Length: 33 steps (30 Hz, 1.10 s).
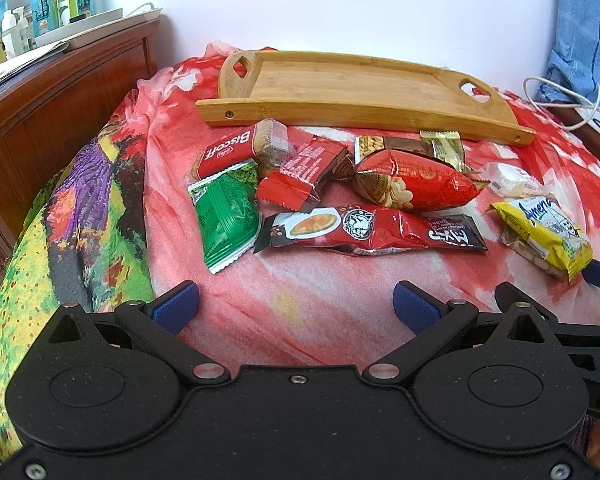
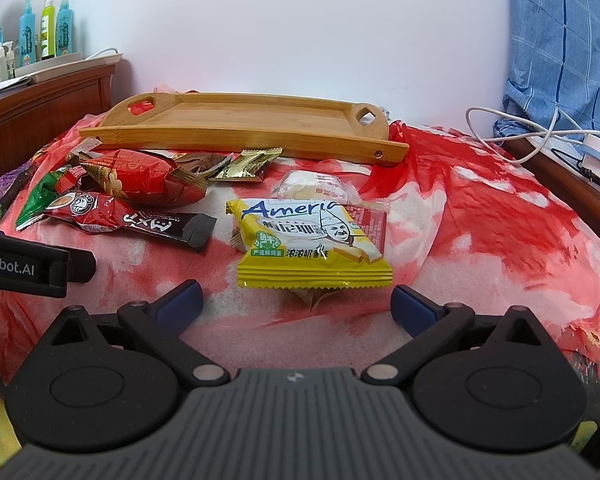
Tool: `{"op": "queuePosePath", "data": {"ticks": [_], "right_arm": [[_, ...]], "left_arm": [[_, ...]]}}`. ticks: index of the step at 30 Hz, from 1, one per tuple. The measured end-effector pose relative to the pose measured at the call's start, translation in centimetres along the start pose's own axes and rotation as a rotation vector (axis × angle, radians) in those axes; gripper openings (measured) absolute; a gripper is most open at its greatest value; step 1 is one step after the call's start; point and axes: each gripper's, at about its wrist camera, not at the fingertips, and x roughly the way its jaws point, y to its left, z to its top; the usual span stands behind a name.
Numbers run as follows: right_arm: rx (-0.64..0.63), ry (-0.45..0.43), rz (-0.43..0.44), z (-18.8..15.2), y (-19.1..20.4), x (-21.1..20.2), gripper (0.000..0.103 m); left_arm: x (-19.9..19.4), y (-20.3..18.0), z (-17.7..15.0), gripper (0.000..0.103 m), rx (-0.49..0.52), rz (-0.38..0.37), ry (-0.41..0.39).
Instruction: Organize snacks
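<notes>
Seemingly at the start: both the left gripper [image 1: 296,304] and right gripper [image 2: 296,302] gape wide, empty; yellow packet [image 2: 312,248] nearest, bamboo tray [image 2: 236,136] waiting bare.

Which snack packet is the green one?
The green packet at the left end of the pile, just below the red Biscoff pack. It is the only green wrapper; the others are red, yellow, gold or white.

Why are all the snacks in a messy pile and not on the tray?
The wooden tray sits bare while the packets lie jumbled on the blanket before it. The red peanut bag overlaps others, and the yellow packet lies apart. Nothing looks spilled or torn.
</notes>
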Motion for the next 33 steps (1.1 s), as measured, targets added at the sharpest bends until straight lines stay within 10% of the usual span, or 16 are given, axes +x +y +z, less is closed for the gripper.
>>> {"op": "queuePosePath", "data": {"ticks": [23,33], "right_arm": [[-0.027,0.026,0.21,5.1,-3.4,-0.9,0.093],[-0.053,0.057,0.215,5.2,-3.3,0.9,0.077]], "left_arm": [[-2.4,-1.1,3.0,0.097,0.037,-0.13,-0.179],[-1.0,-1.4,2.7,0.053,0.107,-0.133,-0.107]]}}
